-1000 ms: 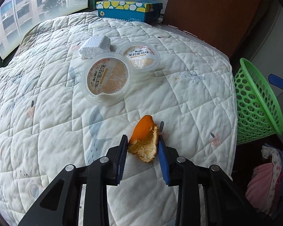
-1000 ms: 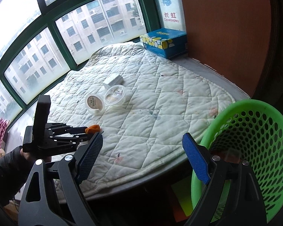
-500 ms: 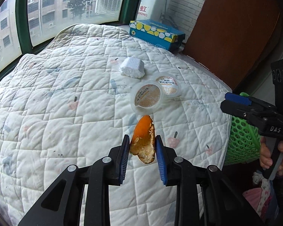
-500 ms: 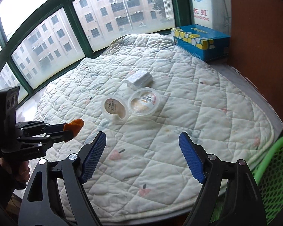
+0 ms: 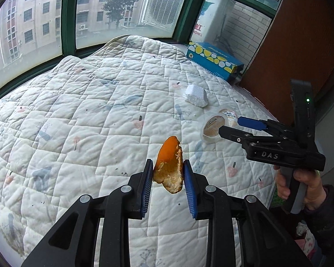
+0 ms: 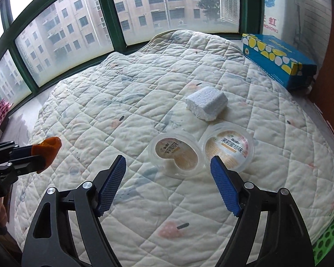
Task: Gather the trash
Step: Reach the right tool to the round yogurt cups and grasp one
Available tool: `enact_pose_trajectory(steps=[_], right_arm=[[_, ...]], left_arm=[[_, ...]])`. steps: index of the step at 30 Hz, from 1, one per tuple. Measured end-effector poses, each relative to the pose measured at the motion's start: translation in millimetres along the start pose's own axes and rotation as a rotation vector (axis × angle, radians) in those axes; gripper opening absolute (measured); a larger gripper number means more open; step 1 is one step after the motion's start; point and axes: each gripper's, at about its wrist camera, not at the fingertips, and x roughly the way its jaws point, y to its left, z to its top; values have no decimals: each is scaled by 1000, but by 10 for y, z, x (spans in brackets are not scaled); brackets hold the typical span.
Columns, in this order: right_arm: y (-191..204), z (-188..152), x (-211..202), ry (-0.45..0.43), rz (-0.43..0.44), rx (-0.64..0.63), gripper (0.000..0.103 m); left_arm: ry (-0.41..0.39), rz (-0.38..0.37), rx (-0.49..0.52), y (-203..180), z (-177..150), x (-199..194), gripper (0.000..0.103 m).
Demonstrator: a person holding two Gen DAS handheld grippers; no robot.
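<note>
L gripper (image 5: 168, 170) is clenched on the peel (image 5: 169, 164), one pad on each side. Peel is up in the air above the quilt (image 5: 89, 115), not touching it. Its long axis runs fwd along the fingers: orange tip points away from the camera, toward the cups; ragged pale end hangs back and down btwn the pads. Orange skin faces left, pith faces right. In the R wrist view the same peel (image 6: 47, 148) sticks out past the L gripper (image 6: 36, 155) at far left, tip pointing right, toward the cups.

R gripper (image 6: 168, 165) has its jaws spread wide, nothing btwn them, hovering just short of the near cup (image 6: 174, 153). From the L wrist view it (image 5: 230, 126) comes in from the right, held by a hand (image 5: 300, 187), tips over the cups.

Landmark = near cup, round clear tub w/ printed lid, flat on the quilt. Far cup (image 6: 229, 148) touches it on the right. Foam block (image 6: 207, 105) lies just behind the two cups, apart from them, long axis slanting left to right. Tissue box (image 6: 278, 60) is well behind and right of the cups, at the quilt's edge, by the brown panel. Green basket (image 6: 329, 235) shows only as a rim, well to the near-right of the cups, off the quilt's edge. Windows (image 6: 62, 33) lie beyond the quilt's far side.
</note>
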Motion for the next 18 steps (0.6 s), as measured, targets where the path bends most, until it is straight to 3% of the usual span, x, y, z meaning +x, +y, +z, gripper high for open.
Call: enact_pose_trajectory(steps=[12,14,18], right_arm=[[303,12,475,30,-195,-97,81],[317,15,494,30,-208,-106,73],[260,22,518,43,-209,-85,46]], left_arm=[[4,1,-44,214,-64,-20,27],[7,-1,-47,215,-73,-9,27],[7,-4,-52,201,-86,-3,27]])
